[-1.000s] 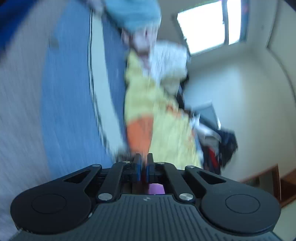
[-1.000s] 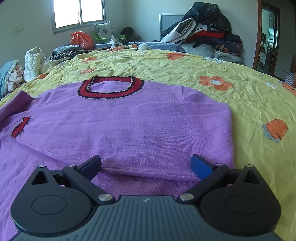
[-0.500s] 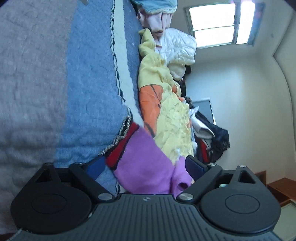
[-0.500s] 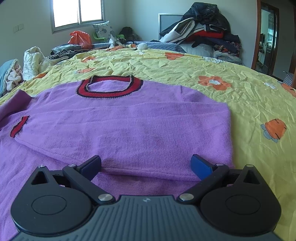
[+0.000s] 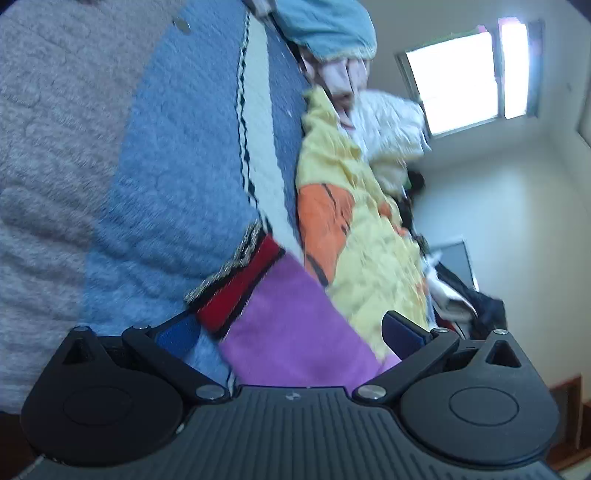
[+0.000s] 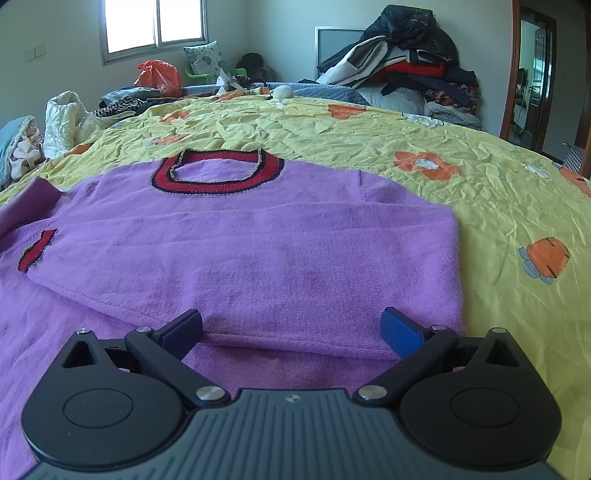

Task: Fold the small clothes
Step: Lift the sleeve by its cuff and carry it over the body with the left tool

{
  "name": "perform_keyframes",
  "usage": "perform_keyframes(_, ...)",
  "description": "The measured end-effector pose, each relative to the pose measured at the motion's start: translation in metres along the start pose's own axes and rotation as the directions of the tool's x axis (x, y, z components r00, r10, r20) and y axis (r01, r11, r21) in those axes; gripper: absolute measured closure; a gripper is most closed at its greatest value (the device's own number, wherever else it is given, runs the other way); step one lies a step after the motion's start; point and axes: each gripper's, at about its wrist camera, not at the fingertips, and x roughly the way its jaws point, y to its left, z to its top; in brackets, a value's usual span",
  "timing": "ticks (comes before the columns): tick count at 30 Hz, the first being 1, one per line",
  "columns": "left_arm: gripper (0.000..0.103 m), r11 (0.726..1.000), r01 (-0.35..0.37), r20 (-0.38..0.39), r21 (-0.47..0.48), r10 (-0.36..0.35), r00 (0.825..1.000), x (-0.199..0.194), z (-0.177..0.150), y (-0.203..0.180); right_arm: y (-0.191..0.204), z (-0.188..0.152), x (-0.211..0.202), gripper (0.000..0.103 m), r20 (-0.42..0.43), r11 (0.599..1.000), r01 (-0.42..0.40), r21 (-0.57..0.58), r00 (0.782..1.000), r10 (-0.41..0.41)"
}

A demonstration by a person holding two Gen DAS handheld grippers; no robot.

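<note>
Bed spread with a crumpled yellow sheet printed with orange flowers. Flat on it, near edge: purple sweater, red-and-black collar away, one sleeve folded across the body. Heaped clothes at far end; white padded bundle at left.

daylight from the window fills the room evenly, with soft shadows. in the left wrist view the window blows out to white glare and motion blur smears the fabrics. the right wrist view is sharp. fisheye curvature bends both pictures' edges.
</note>
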Motion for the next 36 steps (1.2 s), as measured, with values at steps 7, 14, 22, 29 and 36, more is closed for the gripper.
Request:
perform_keyframes(7, 0.005, 1.0, -0.016, 0.079, 0.0, 0.016, 0.997, 0.002, -0.002, -0.003, -0.004, -0.001, -0.003, 0.0, 0.014, 1.0, -0.004, 0.022, 1.0, 0.004)
perform_keyframes(14, 0.097, 0.998, -0.054, 0.037, -0.045, 0.056, 0.998, 0.01, -0.007, 0.014, -0.006, -0.001, -0.004, 0.0, 0.018, 0.999, -0.013, 0.03, 1.0, 0.012)
perform_keyframes(22, 0.097, 0.992, 0.122, 0.217, 0.02, -0.123, 0.968, -0.03, 0.029, -0.013, -0.007, -0.001, -0.005, 0.0, 0.019, 0.999, -0.02, 0.044, 1.0, 0.019)
perform_keyframes(29, 0.097, 0.992, 0.119, 0.383, -0.048, -0.092, 0.919, -0.078, 0.08, 0.018, -0.006, 0.0, -0.004, 0.0, 0.01, 0.999, -0.016, 0.034, 1.0, 0.015)
perform_keyframes(36, 0.097, 0.998, 0.048, 0.397, -0.042, -0.027, 0.918, -0.08, 0.11, 0.042, 0.003, 0.0, 0.0, 0.0, -0.013, 1.0, 0.002, -0.014, 1.0, -0.003)
